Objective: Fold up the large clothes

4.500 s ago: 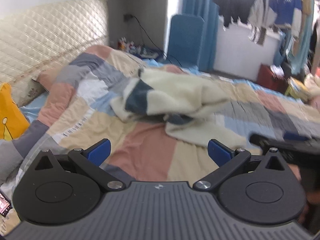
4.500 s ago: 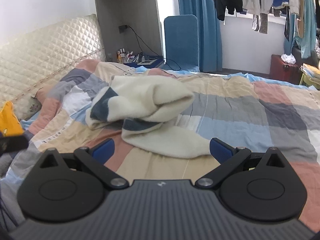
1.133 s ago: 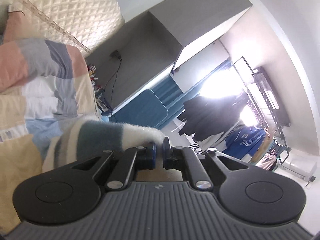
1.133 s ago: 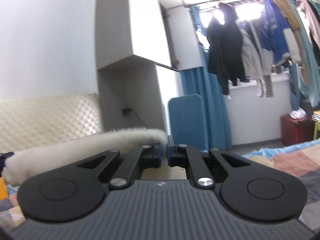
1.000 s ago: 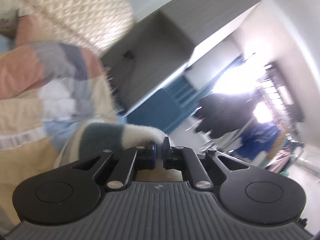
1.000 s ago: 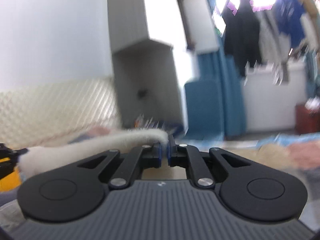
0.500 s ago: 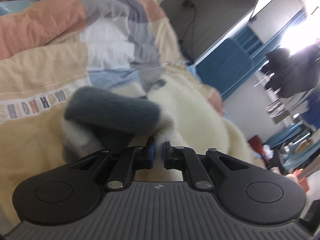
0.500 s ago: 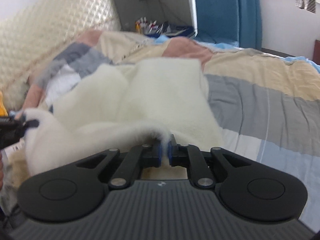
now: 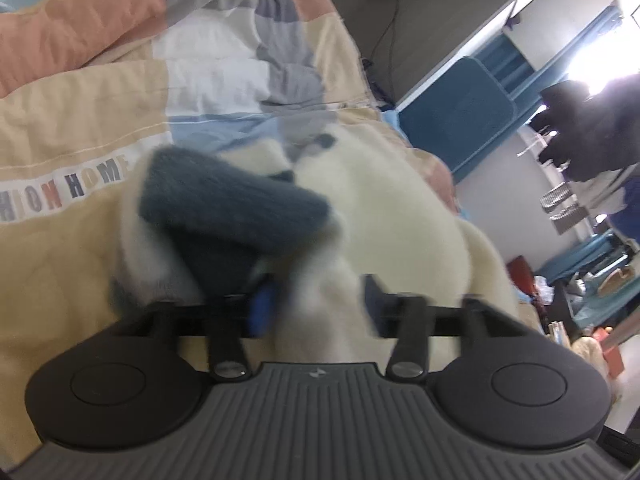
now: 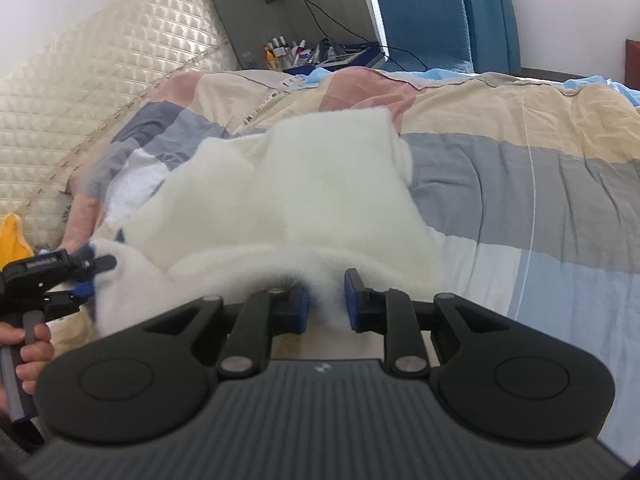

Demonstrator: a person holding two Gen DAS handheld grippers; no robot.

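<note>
The fluffy white sweater (image 10: 320,184) lies in the middle of the frame on the patchwork bed cover (image 10: 540,184). The left gripper (image 9: 316,304) has let go, its jaws wide apart. The right gripper (image 10: 326,300) is partly open too, with soft white fluff between its blue pads (image 10: 352,294)
</note>
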